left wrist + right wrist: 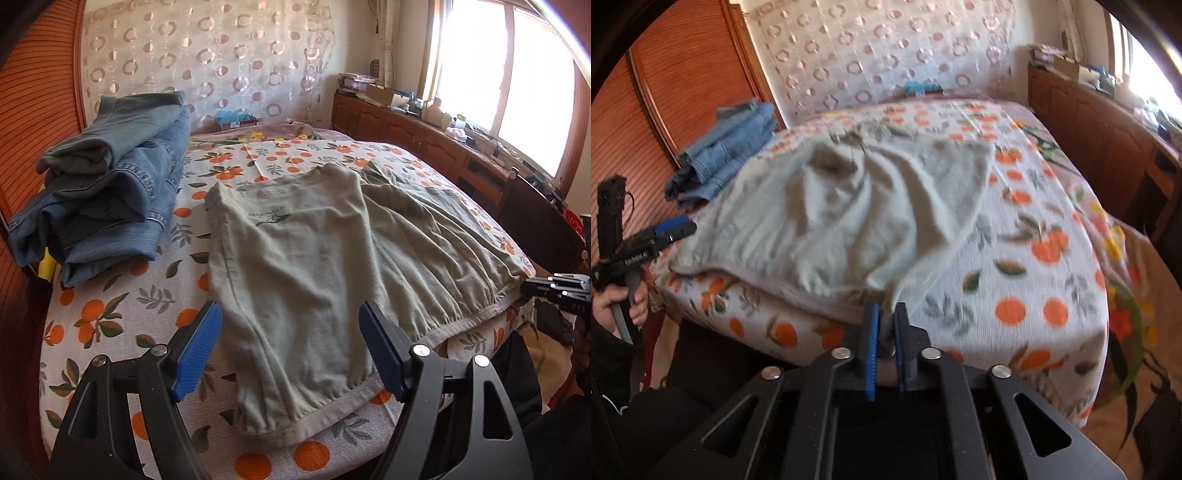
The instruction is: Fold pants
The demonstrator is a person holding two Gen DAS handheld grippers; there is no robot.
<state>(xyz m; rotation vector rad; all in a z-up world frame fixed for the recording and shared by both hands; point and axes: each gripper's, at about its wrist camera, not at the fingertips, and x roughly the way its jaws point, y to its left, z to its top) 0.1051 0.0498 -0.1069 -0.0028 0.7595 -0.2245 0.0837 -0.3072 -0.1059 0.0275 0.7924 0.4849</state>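
Pinching the waistband corner at lower centre, the right gripper is clenched on the grey-green pants spread mid-frame on the bed, likely to lift for folding; the left gripper hangs released above them.

My left camera looks down along my fingers across the bed — my right does likewise, closer; both share the pants.

The left gripper is wide open above the near edge of the green pants. Folded jeans sit far left on the bed.
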